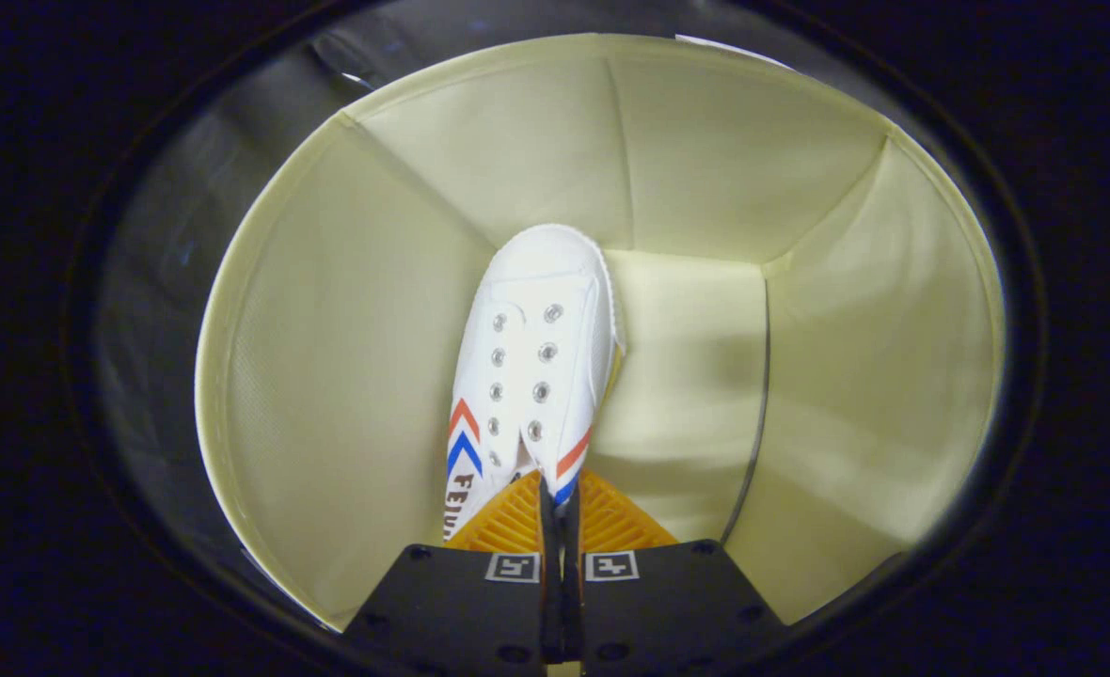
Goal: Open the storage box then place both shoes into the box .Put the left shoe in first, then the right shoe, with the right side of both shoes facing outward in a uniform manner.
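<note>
I look down into a pale cream fabric storage box point(348, 376) that stands open. A white canvas shoe point(536, 357) with red and blue chevrons on its sides and bare metal eyelets points toe-first toward the box's bottom, near the left wall. My gripper point(560, 508) is shut on the shoe's upper edge at the heel end, with both fingers pressed together on the thin canvas. The shoe's heel and sole are hidden behind the fingers.
The box's floor point(687, 376) to the right of the shoe is bare, with a thin dark line running down along its right edge. The box's cream walls rise all around the shoe.
</note>
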`<state>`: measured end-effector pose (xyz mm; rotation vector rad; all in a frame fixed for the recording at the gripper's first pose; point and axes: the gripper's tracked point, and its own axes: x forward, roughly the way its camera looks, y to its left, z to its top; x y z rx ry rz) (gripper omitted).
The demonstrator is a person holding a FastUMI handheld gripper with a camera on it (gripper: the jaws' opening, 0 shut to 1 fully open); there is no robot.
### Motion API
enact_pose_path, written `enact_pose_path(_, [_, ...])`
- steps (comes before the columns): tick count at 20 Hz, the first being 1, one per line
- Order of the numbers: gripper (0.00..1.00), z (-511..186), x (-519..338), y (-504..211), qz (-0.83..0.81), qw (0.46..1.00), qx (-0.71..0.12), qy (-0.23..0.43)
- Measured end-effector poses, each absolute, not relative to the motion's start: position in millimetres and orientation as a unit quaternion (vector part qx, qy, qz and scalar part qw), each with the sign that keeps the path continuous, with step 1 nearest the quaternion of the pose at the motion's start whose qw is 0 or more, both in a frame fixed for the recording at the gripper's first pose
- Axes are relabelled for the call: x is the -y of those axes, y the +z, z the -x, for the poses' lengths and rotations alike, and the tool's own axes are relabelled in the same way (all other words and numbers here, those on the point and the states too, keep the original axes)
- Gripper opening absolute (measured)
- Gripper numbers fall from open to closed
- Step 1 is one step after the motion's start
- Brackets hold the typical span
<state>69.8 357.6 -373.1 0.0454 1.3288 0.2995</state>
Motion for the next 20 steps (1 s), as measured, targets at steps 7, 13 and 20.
enact_pose_path(7, [0.40,-65.9,-361.9,-357.6,-0.021,0.770,-0.612,0.180])
enact_pose_path(13, [0.88,-64.8,-350.8,-297.2,-0.031,0.779,-0.580,0.238])
enact_pose_path(20, [0.95,-53.1,-268.7,-211.8,-0.054,0.800,-0.539,0.257])
